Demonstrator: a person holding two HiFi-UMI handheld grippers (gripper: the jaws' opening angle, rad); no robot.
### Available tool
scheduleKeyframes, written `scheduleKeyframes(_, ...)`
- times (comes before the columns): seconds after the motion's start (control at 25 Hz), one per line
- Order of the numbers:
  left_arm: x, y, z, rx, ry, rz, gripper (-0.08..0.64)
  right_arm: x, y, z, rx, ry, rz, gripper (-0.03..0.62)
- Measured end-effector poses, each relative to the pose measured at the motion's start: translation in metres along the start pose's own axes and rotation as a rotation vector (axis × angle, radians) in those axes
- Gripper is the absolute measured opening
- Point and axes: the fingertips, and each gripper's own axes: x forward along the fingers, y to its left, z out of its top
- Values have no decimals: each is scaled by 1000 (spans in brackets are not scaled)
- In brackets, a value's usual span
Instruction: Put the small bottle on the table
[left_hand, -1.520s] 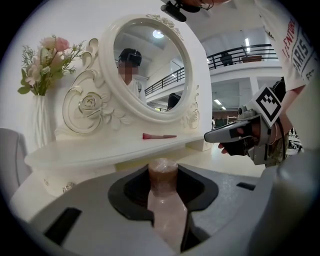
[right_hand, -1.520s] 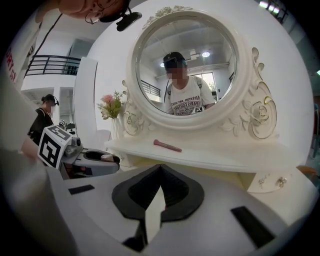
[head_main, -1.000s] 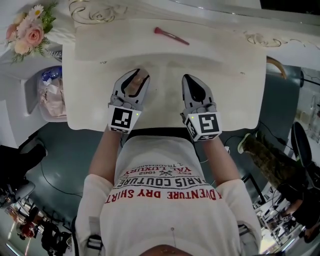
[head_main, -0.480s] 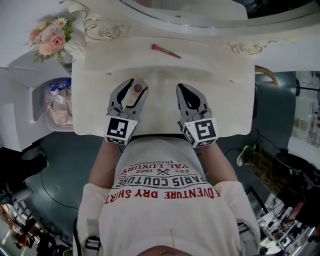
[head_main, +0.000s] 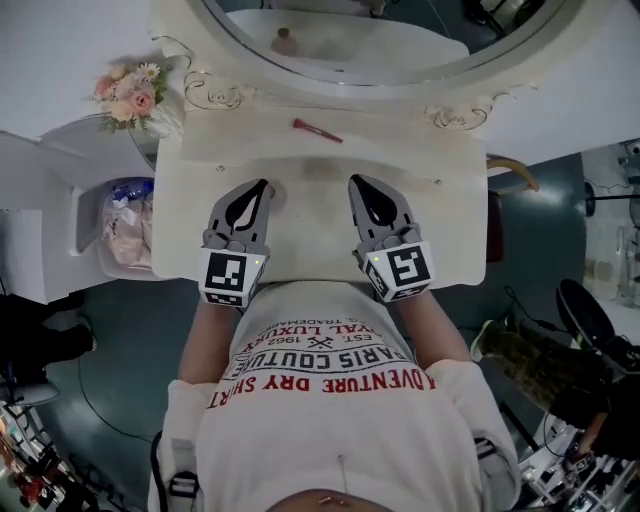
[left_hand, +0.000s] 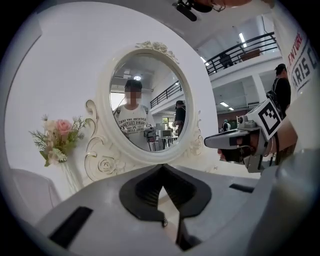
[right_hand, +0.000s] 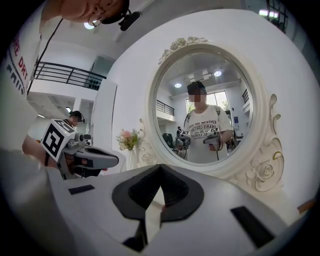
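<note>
My left gripper (head_main: 264, 184) rests over the cream dressing table (head_main: 450, 220), left of centre, jaws shut with nothing between them. In the left gripper view its dark pads (left_hand: 150, 192) meet at the tips, facing the round mirror. My right gripper (head_main: 353, 180) sits level with it to the right, also shut and empty; its pads (right_hand: 172, 192) touch at the tip. I cannot make out the small bottle on the tabletop. A small brownish shape (head_main: 287, 42) shows in the mirror glass.
A red makeup brush (head_main: 316, 130) lies at the back of the table before the oval mirror (head_main: 330, 75). A vase of pink flowers (head_main: 135, 90) stands at the back left. A bin with bags (head_main: 125, 215) sits on the floor to the left.
The left jaws, earlier spread round the small bottle, have shut and the bottle is no longer between them. The head view has tilted up, showing more of the mirror.
</note>
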Motion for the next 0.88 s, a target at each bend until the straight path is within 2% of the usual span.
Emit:
scheduleKeyframes(0.32,-15,0,52,2,-77,38,8,-17,-15,40,-25,-67,-9,-2)
scheduleKeyframes(0.48,-21,1,58,0,-91,52,8,-25,-20,44,-18,-79,-18,-2)
scheduleKeyframes(0.68,-21,-6,59,72,-97,51,8,-30,-24,46,-15,-82,-28,-2)
scheduleKeyframes(0.88,-20,-10,54,59,-96,26,8,-31,-21,42,-23,-78,-25,-2)
